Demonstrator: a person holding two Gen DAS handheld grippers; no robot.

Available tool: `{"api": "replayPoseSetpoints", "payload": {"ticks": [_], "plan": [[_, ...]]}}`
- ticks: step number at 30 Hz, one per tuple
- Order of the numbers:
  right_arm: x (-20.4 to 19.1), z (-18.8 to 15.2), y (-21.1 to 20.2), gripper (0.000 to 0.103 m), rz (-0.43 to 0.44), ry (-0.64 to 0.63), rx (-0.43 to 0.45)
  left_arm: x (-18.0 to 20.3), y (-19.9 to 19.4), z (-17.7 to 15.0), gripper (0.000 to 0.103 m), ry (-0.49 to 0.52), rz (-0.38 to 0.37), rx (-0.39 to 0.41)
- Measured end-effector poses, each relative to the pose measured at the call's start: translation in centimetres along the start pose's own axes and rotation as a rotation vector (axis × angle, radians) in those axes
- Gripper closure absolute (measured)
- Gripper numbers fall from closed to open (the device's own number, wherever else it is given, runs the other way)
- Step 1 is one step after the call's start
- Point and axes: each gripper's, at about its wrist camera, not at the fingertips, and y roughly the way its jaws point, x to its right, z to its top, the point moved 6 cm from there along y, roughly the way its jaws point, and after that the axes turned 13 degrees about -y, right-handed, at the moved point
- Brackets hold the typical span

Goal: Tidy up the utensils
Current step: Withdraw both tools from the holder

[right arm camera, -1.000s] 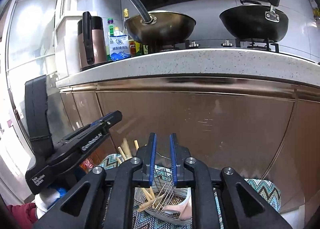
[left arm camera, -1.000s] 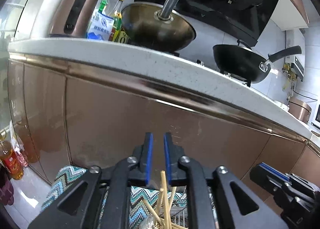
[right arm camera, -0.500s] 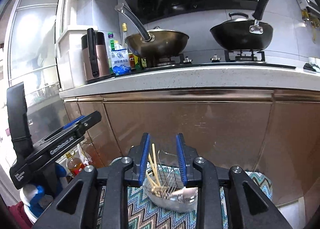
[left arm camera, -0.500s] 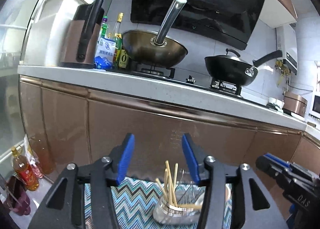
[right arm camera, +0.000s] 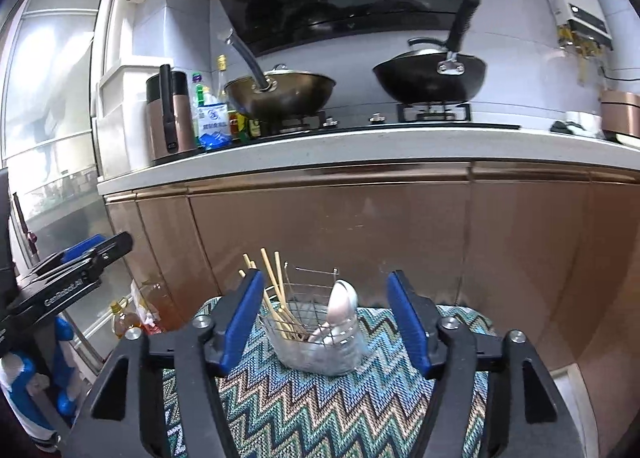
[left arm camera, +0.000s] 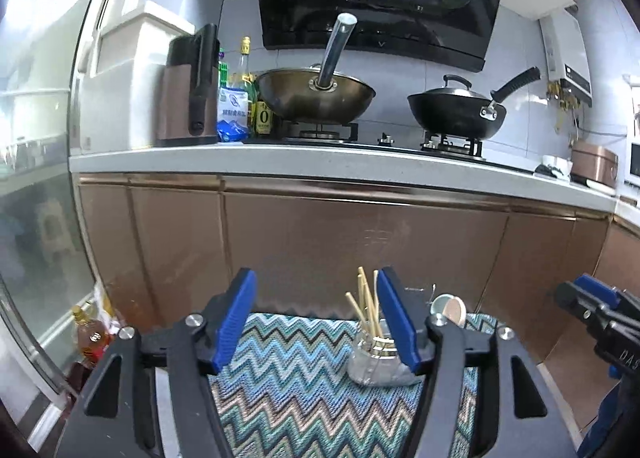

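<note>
With both the left gripper (left arm camera: pixel 316 316) and right gripper (right arm camera: pixel 326 322) spread empty, the light, stiff, slippery chopsticks (right arm camera: pixel 276 298) in the wire caddy (right arm camera: pixel 316 332) at lower centre are best pinched mid-shaft.

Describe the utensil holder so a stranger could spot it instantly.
Below the copper-brown kitchen cabinets lies a zigzag-patterned woven mat. On it stands a small wire utensil basket, the only object there, holding pale wooden chopsticks and a spoon.
</note>
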Motion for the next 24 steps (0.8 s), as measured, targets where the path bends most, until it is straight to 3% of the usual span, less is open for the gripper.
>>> {"api": "replayPoseSetpoints", "payload": {"ticks": [14, 24], "plan": [[-0.2, 0.1, -6.6, 0.001, -0.192, -0.049, 0.062, -4.1, -5.7, 0.1, 0.039, 0.006, 0.122, 0.053], [1.1, -0.6, -10.3, 0.0, -0.34, -0.033, 0.105, -7.3, -8.1, 0.3, 0.038, -0.046, 0.242, 0.098]]}}
